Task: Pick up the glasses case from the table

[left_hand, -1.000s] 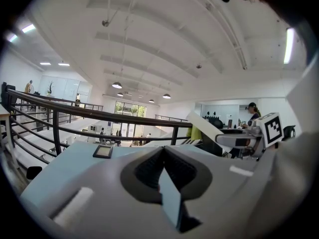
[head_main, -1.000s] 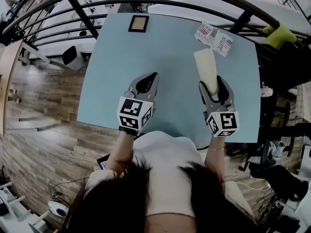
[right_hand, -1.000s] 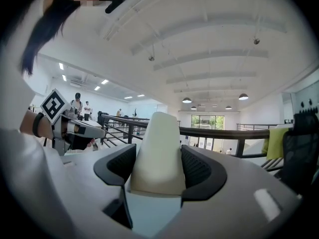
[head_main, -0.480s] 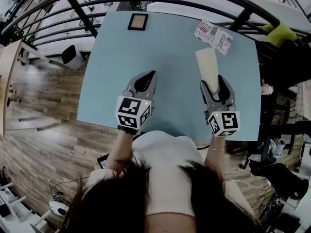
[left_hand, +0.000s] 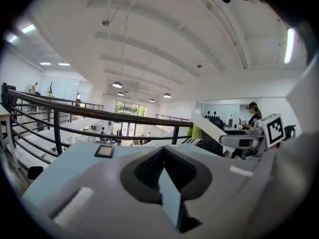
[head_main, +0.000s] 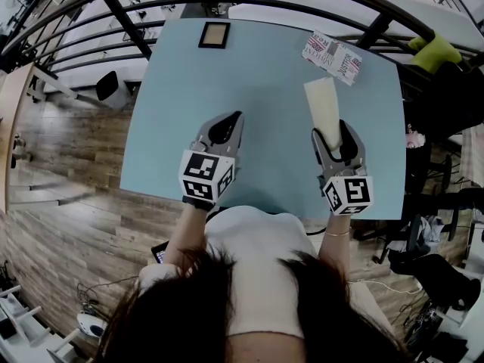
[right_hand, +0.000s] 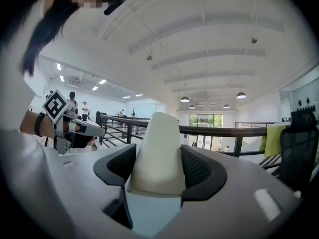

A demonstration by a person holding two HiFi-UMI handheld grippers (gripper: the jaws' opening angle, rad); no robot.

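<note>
The glasses case (head_main: 321, 104) is a cream, tapered case held above the pale blue table (head_main: 174, 112), right of the middle. My right gripper (head_main: 333, 136) is shut on its near end, and the far end sticks out toward the table's back. In the right gripper view the case (right_hand: 158, 153) stands between the two dark pads (right_hand: 199, 169) and fills the gap. My left gripper (head_main: 233, 121) hovers over the table's front left part, shut, with nothing in it. Its jaws meet at the tips in the left gripper view (left_hand: 163, 152).
A small dark-framed object (head_main: 215, 35) lies at the table's back edge. A printed pouch (head_main: 333, 55) lies at the back right. A black railing (head_main: 121, 13) curves round behind the table, with a green cloth (head_main: 437, 53) at the far right. The person's head and shoulders fill the bottom.
</note>
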